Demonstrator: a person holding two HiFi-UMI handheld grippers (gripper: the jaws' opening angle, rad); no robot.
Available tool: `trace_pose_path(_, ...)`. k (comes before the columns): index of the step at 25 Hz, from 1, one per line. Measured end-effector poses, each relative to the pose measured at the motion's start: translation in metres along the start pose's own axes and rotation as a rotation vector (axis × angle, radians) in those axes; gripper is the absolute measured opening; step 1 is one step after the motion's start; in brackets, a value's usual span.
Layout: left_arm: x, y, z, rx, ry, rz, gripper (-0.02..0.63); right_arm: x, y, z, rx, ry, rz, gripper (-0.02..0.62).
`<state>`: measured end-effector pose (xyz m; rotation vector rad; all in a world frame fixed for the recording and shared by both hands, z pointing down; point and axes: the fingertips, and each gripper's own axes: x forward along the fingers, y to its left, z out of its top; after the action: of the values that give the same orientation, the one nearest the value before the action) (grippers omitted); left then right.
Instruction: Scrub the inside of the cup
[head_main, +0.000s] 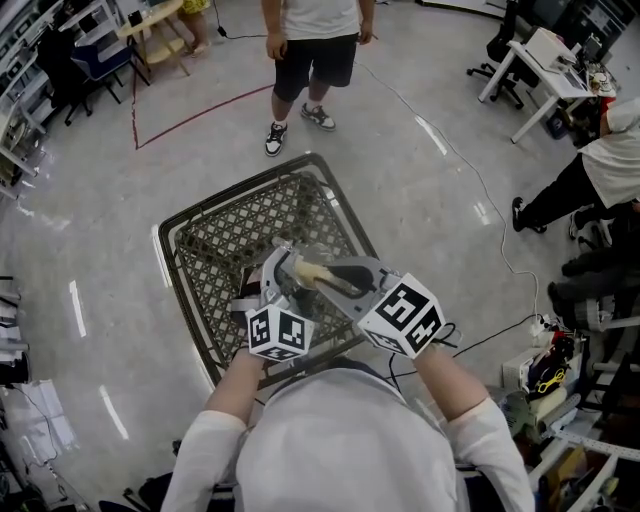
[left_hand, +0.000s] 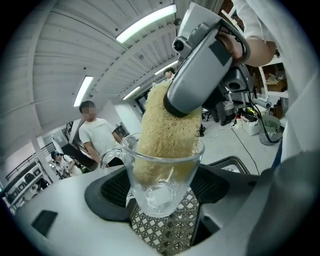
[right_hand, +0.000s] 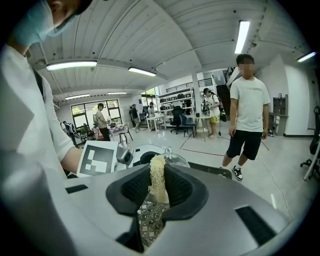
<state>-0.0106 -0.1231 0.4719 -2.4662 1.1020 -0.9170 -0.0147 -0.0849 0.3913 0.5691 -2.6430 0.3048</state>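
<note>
So both claws are up in the air over the near edge of the dark mesh table (head_main: 215, 250), nothing is sitting on it as far as I can see. The left gripper (left_hand: 161, 194) has its jaws pressed against the two sides of the clear glass cup (left_hand: 162, 182), a mug type with the handle sticking out to the left in the left gripper view. The cup's base points back at that camera and the open mouth faces away and up.

The right gripper (right_hand: 155, 187) comes in from above right and its jaws are pinched narrow on a yellowish loofah sponge (left_hand: 167, 132). The lower part of the sponge is down inside the cup, close to the bottom and up against the glass wall, while the top part sticks out past the rim up to the right jaws.

From the head view the two marker cubes sit just beside each other, near the person's chest. Further off, a person in a white tee and black shorts (head_main: 312, 45) stands on the grey floor past the far edge of the table.
</note>
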Motion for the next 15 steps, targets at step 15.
trace_pose_path(15,0.0,0.0,-0.003,-0.143,-0.059,-0.008,0.357,-0.019,-0.039,-0.005,0.153,-0.129,-0.147,0.089)
